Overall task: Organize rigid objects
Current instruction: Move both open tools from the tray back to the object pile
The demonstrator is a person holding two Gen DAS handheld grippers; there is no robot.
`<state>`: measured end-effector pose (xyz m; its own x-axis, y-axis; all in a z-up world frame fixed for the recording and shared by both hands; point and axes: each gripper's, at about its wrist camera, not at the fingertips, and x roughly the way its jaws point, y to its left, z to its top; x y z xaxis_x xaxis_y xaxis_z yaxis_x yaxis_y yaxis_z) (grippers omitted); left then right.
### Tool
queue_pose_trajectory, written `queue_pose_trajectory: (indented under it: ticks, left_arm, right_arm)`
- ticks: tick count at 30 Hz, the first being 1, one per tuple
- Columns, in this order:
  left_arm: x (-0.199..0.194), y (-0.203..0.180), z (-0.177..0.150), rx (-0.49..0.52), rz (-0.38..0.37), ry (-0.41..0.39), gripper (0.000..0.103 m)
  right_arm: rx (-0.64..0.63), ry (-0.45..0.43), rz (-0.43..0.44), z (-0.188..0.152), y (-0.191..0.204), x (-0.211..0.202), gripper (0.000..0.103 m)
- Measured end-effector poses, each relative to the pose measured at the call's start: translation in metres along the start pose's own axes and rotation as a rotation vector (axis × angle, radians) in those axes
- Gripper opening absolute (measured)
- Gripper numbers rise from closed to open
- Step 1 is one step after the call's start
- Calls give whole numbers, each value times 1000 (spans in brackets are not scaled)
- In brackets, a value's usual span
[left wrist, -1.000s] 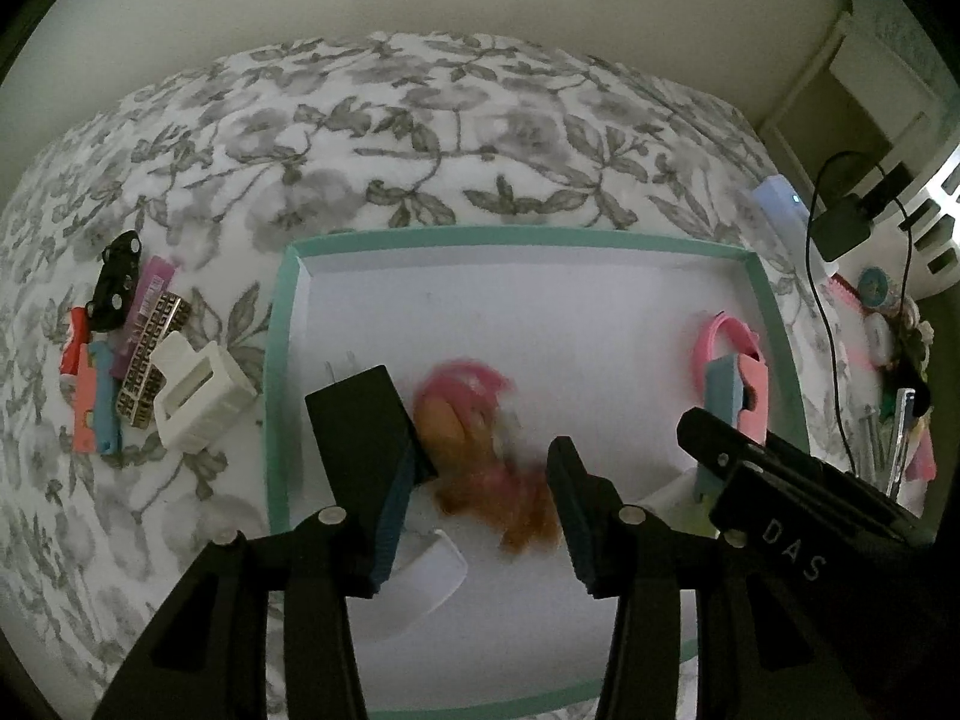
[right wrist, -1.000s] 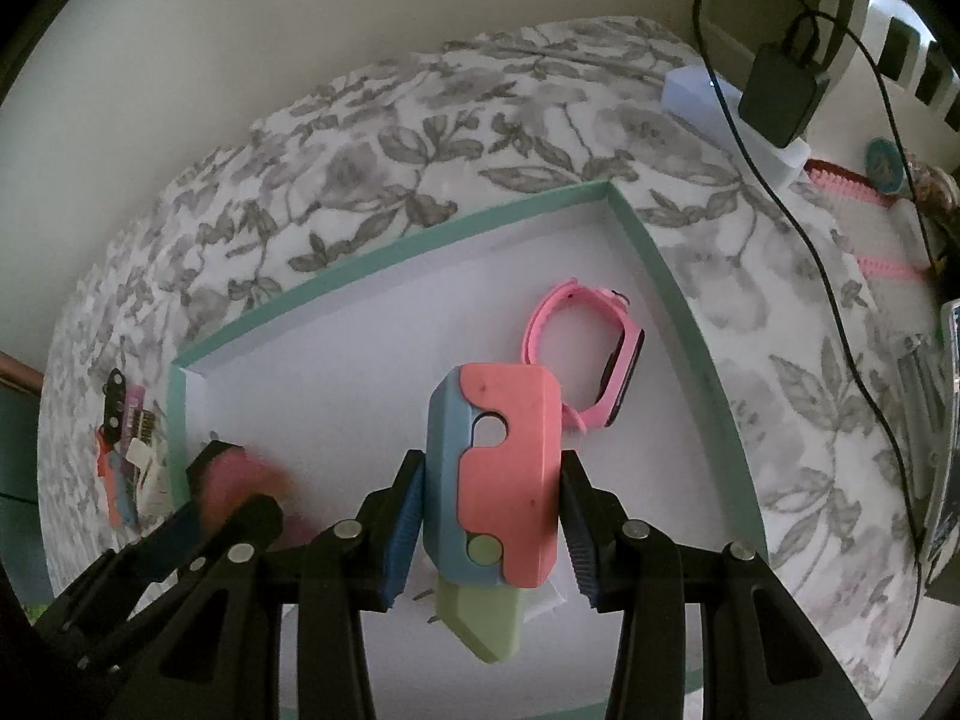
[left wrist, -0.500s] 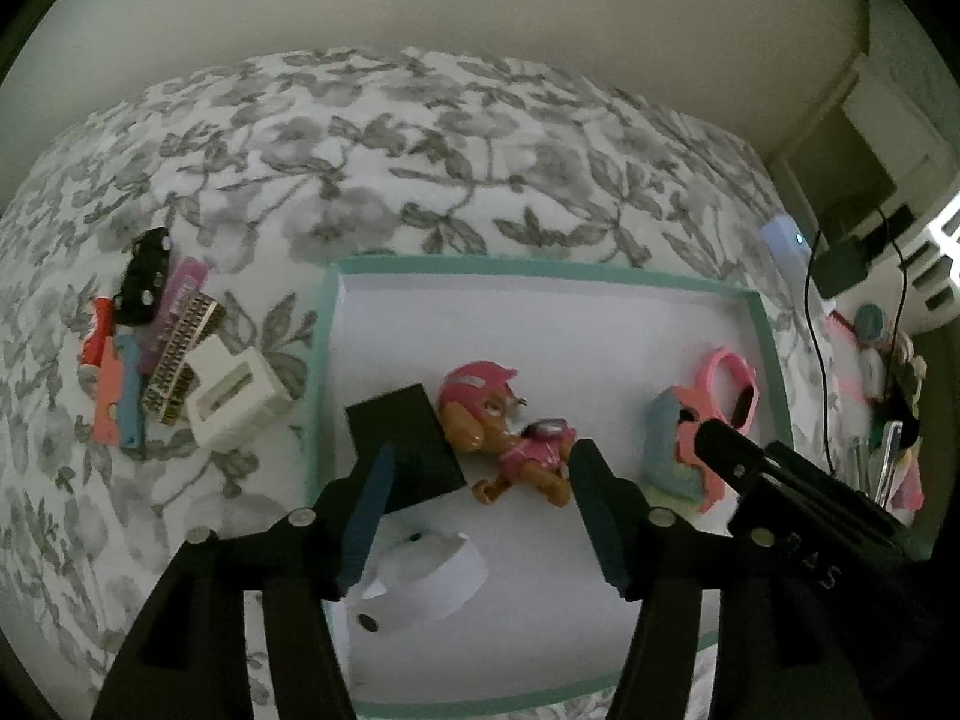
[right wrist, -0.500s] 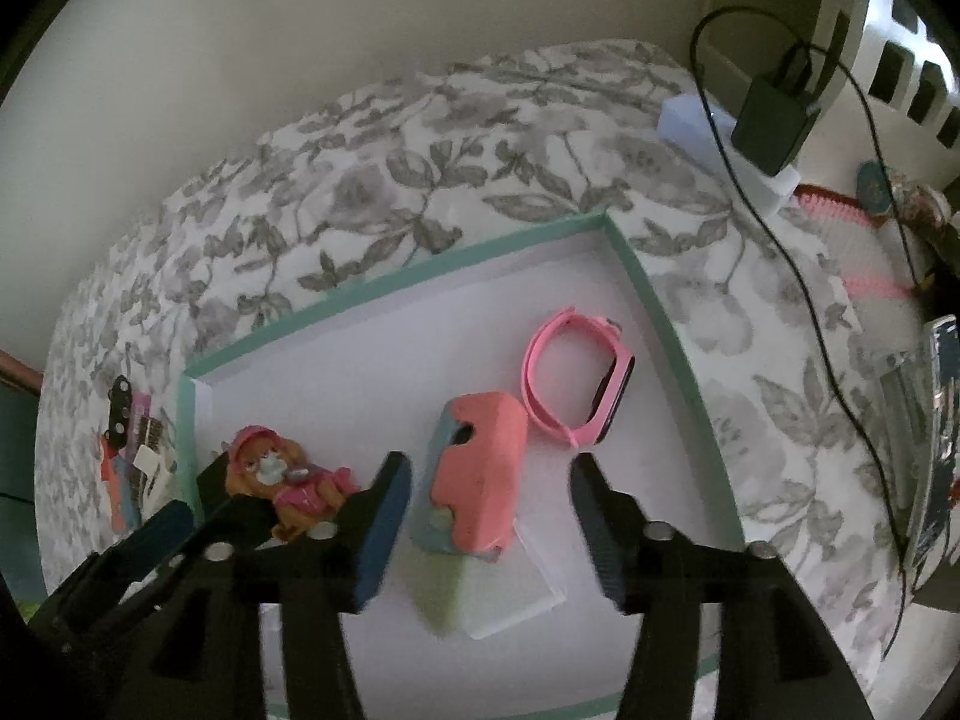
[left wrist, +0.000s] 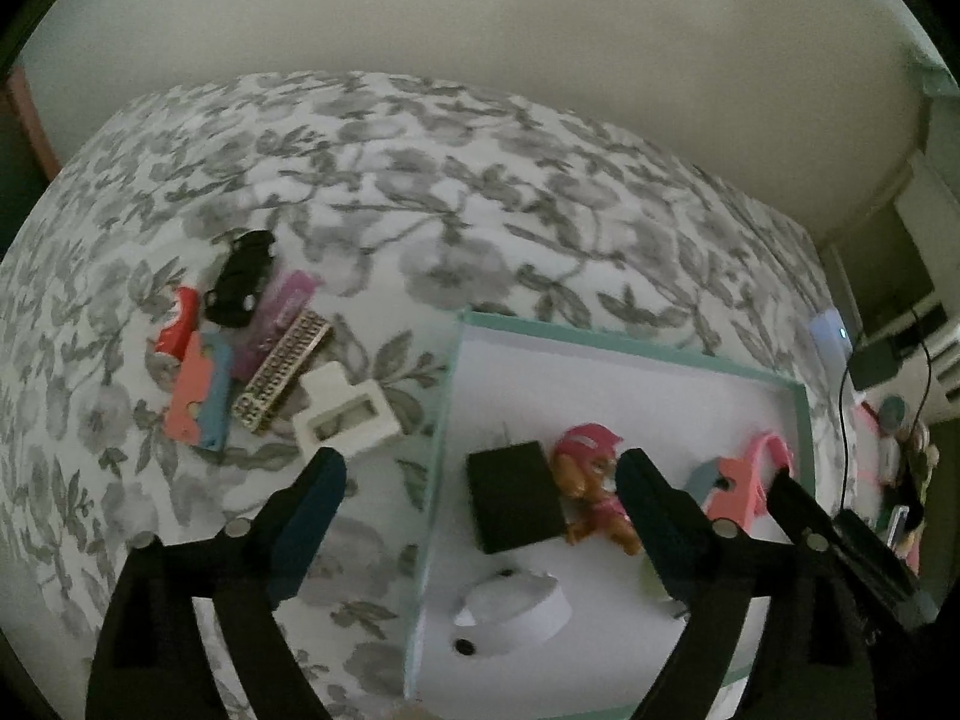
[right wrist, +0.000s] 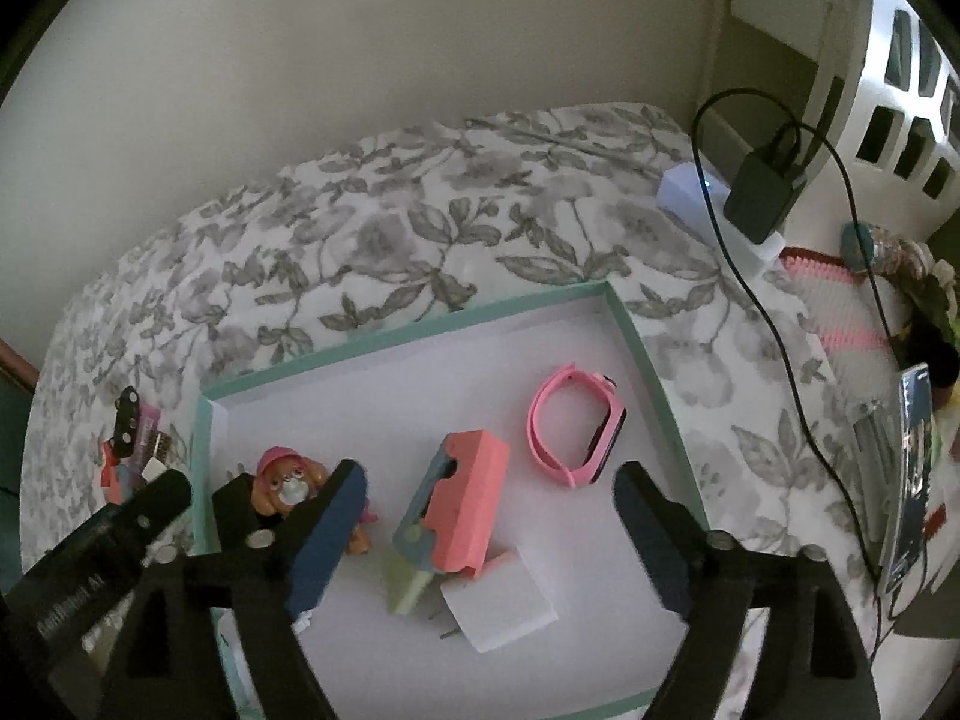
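Left claw (left wrist: 480, 474): jaws opening, nothing gripped.
Right claw (right wrist: 489, 495): jaws opening, pink-blue toy (right wrist: 459, 510) lies free below.
Tray (right wrist: 636, 336): watch (right wrist: 576, 426) at 2 o'clock.

Left gripper (right wrist: 102, 546) hides most of the black adapter (right wrist: 237, 519)

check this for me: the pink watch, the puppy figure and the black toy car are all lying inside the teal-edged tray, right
Not quite. The black toy car lies outside the tray, on the floral bedspread with the other loose items to the tray's left, as the left wrist view shows. The pink watch and the puppy figure are inside the tray.
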<state>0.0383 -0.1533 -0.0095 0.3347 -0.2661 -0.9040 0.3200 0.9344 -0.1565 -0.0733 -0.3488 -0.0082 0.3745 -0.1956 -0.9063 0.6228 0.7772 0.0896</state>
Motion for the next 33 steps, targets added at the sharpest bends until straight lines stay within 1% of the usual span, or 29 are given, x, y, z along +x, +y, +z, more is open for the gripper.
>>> queue_pose_trajectory:
  ticks: [1,4,6,12,19,24,28,33]
  left_arm:
    - [-1,4,1,-10,3,-4,93]
    - [-3,14,3,-35,17,-21,93]
    - [-4,21,5,-47,30,-36,96]
    - [-13,42,10,-79,69,-81,97]
    - [-28,86,23,-144,127,-130,97]
    - [-43,128,27,-218,179,-164,97]
    - [-53,161,29,-285,189,-188,97]
    - [-61,195,30,-343,213,-207,97]
  right_arm:
    - [-4,-1,-2,0,1,0,95]
    - [-16,-4,-7,-1,3,1,100]
    - [-22,-9,-12,-2,5,1,103]
    - [-26,-16,-10,-3,9,0,103]
    - [-62,-17,14,-6,26,0,103]
    - [-110,-27,74,-12,56,-4,103]
    - [-169,-59,100,-15,87,-9,103]
    - [-243,-87,164,-21,126,-14,103]
